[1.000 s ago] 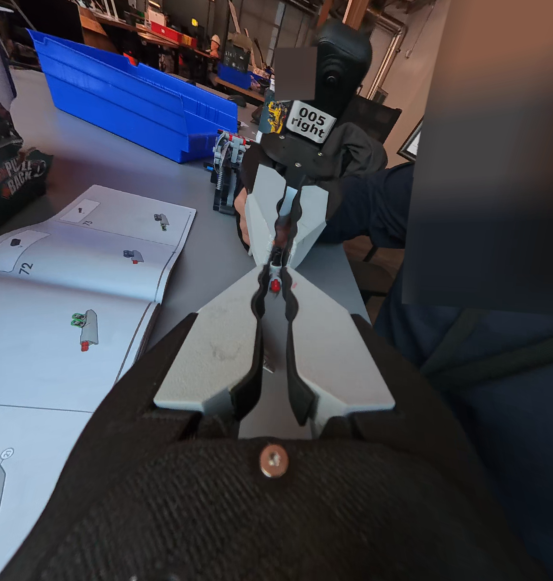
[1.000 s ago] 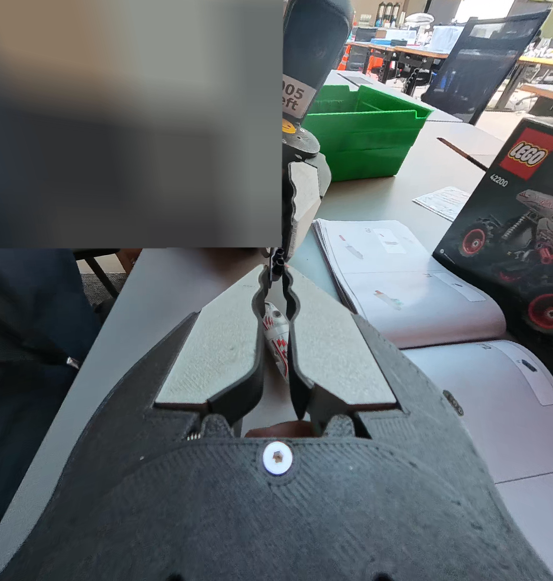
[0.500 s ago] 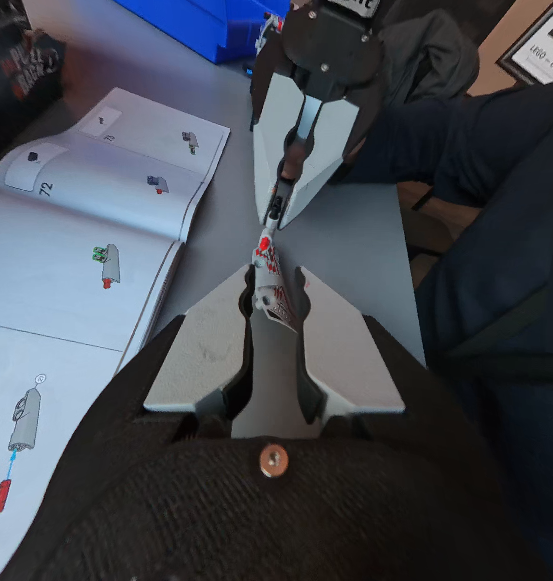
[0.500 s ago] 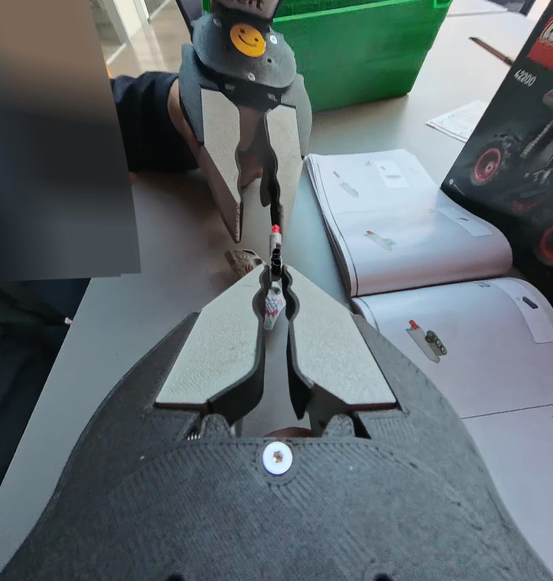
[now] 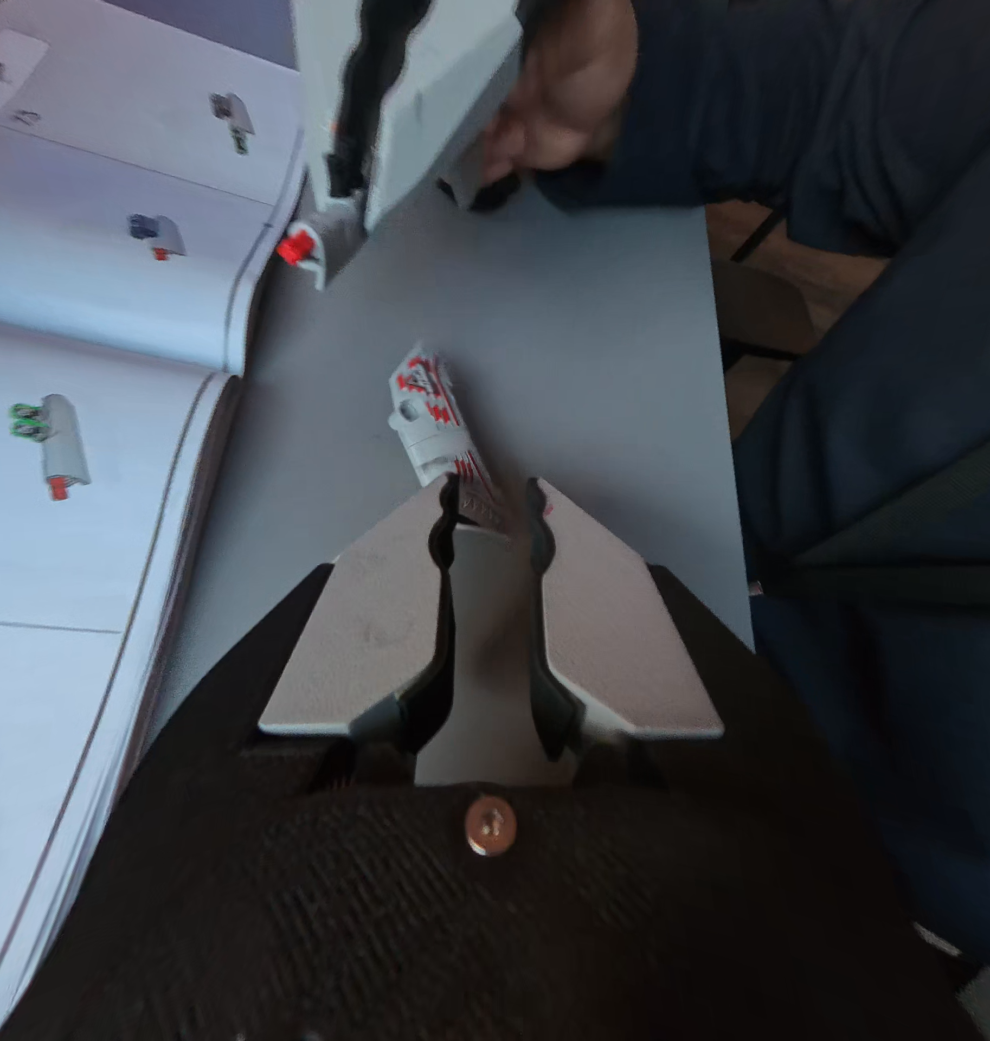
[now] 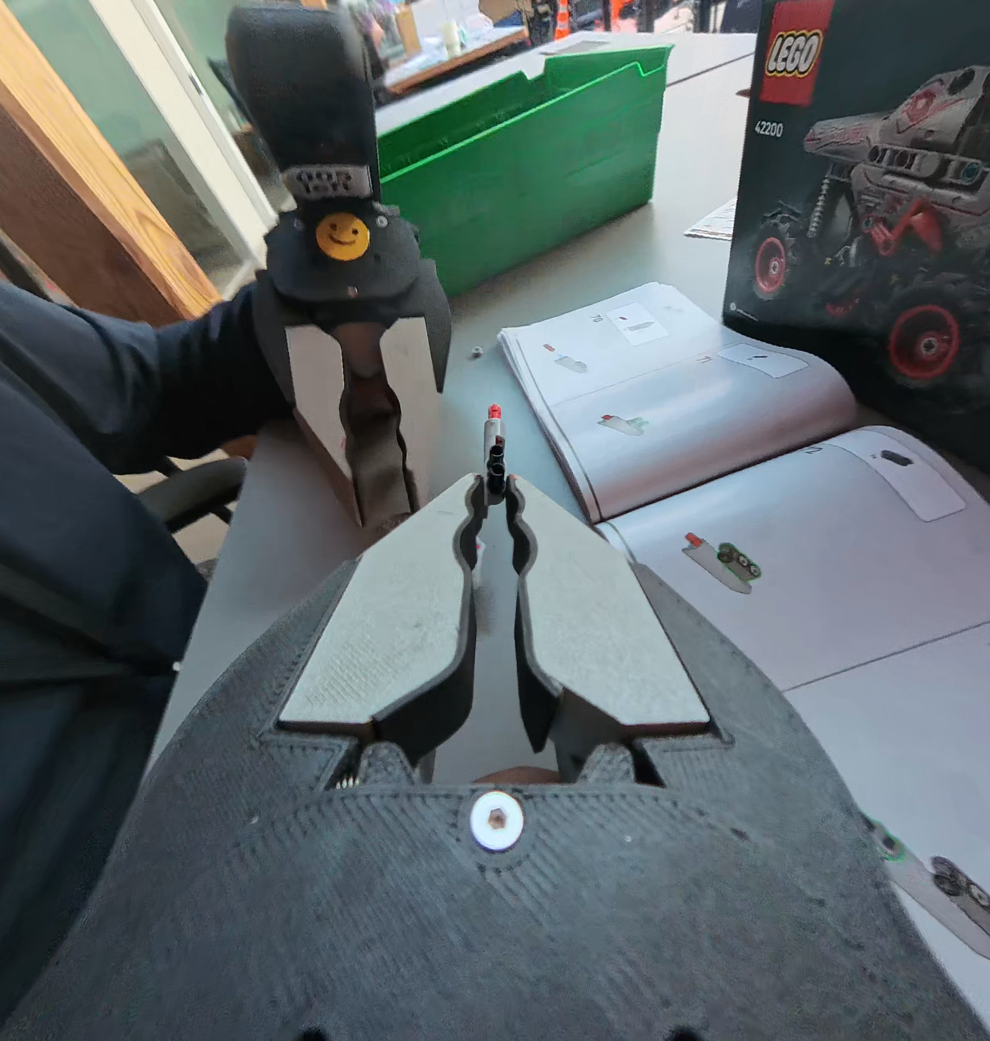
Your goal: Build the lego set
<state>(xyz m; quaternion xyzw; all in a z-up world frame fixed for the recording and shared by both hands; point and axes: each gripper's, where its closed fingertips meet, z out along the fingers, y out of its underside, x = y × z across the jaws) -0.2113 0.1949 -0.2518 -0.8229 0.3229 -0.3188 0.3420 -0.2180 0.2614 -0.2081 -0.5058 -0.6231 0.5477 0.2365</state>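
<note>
My left gripper (image 5: pixel 490 490) is open and low over the grey table (image 5: pixel 538 315). A white panel with red markings (image 5: pixel 428 414) lies on the table, its near end between the open jaws. My right gripper (image 6: pixel 495 487) is shut on a small grey lego piece (image 6: pixel 494 445) with a black connector at the grip and a red pin at its far end. In the left wrist view this piece (image 5: pixel 307 253) hangs from the right gripper (image 5: pixel 346 186) at the booklet's edge. In the right wrist view the left gripper (image 6: pixel 380 507) points down at the table.
An open instruction booklet (image 5: pixel 87 338) lies left of the panel and also shows in the right wrist view (image 6: pixel 763 507). A lego box (image 6: pixel 876 197) and a green bin (image 6: pixel 526 158) stand behind it. The person's dark sleeve (image 5: pixel 819 112) and the table edge (image 5: pixel 723 450) are at right. Left tips to right tips: about 8 cm.
The two grippers have drawn apart. My left gripper has opened and the red-marked panel now lies on the table. My right gripper keeps the small grey piece.
</note>
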